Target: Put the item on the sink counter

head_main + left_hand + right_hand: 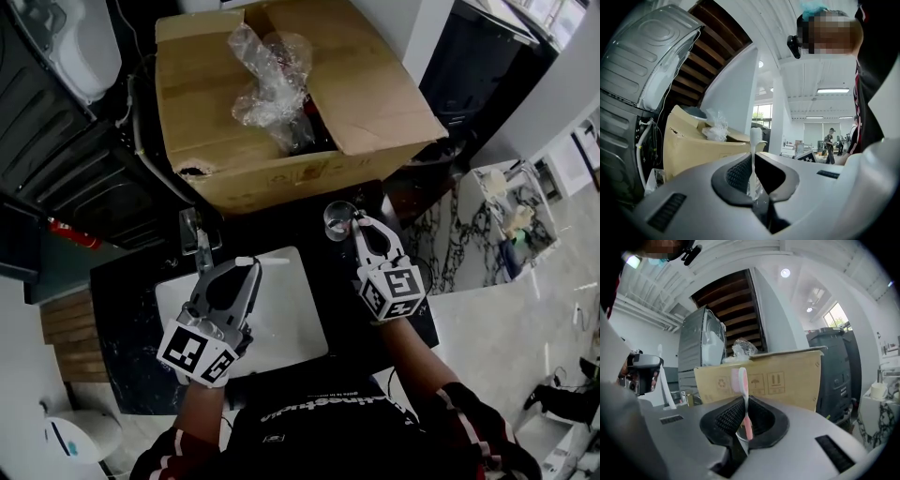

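Observation:
My left gripper is shut on a white toothbrush above the white sink basin. In the left gripper view the white toothbrush stands upright between the jaws, bristle head on top. My right gripper is shut on a pink toothbrush, which rises upright from the jaws in the right gripper view. The right gripper's tips sit just beside a clear glass cup on the black counter. The pink toothbrush is hard to make out in the head view.
An open cardboard box with crumpled plastic wrap stands behind the sink. A chrome faucet rises at the basin's back left. A dark appliance stands to the left. A marbled surface lies to the right.

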`<state>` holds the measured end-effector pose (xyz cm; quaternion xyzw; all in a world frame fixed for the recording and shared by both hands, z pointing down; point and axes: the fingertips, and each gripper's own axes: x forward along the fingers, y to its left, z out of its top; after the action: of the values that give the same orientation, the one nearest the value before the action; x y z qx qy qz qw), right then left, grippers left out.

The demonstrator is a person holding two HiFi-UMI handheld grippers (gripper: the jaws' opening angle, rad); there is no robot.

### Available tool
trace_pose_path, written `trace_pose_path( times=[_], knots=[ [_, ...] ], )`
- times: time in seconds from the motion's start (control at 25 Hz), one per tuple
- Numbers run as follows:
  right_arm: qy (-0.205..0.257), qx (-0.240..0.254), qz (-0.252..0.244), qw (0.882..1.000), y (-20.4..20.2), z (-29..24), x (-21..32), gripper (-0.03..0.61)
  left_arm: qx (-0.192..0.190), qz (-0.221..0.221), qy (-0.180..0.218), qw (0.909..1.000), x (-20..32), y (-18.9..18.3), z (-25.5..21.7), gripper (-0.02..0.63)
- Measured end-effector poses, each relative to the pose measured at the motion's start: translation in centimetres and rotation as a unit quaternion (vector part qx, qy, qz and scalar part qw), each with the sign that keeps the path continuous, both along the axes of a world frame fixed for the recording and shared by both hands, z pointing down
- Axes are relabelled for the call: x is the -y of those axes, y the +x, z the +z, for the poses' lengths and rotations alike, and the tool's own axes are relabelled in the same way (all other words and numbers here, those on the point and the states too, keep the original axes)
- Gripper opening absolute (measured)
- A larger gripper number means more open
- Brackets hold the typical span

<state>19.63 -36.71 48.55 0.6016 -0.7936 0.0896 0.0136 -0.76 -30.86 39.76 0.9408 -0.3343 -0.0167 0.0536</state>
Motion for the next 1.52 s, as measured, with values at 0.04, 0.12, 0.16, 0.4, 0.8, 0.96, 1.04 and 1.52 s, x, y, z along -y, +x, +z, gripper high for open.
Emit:
trace_pose_path(
  times=[0.04, 0.12, 0.16, 0.4, 0.8, 0.96, 1.04, 1.52],
  knots=[
    [-0.008, 0.006, 0.002, 1.0, 0.2, 0.7, 0.5, 0.052, 0.001, 0.0, -0.002, 1.0, 0.4, 0.1, 0.2, 0.029],
    [-0.022, 0.017, 0.002, 1.0, 0.3, 1.9, 1.4, 0.052, 0.005, 0.0, -0.006, 1.0, 1.0, 0.4, 0.6, 0.029],
    [-0.029, 0.023, 0.002, 0.999, 0.4, 2.5, 1.7, 0.052, 0.007, 0.0, -0.008, 0.9999, 1.2, 0.4, 0.8, 0.029],
    [-0.059, 0.085, 0.013, 0.995, 1.7, 4.4, 3.2, 0.052, 0.013, -0.001, -0.018, 0.9998, 2.5, 0.9, 1.7, 0.029],
    [-0.093, 0.169, 0.03, 0.981, 3.9, 5.9, 3.8, 0.052, 0.013, -0.001, -0.031, 0.9994, 2.6, 1.0, 2.7, 0.029],
    [-0.102, 0.147, 0.034, 0.983, 4.1, 6.2, 3.7, 0.054, 0.011, -0.003, -0.03, 0.9995, 2.4, 0.8, 2.6, 0.029],
    [-0.107, 0.135, 0.035, 0.984, 4.2, 6.4, 3.5, 0.06, 0.009, -0.003, -0.031, 0.9995, 2.2, 0.7, 2.6, 0.029],
    [-0.134, 0.109, 0.033, 0.984, 4.1, 6.7, 1.4, 0.161, -0.003, -0.009, -0.02, 0.9997, 0.5, -0.5, 1.0, 0.029]
  ],
)
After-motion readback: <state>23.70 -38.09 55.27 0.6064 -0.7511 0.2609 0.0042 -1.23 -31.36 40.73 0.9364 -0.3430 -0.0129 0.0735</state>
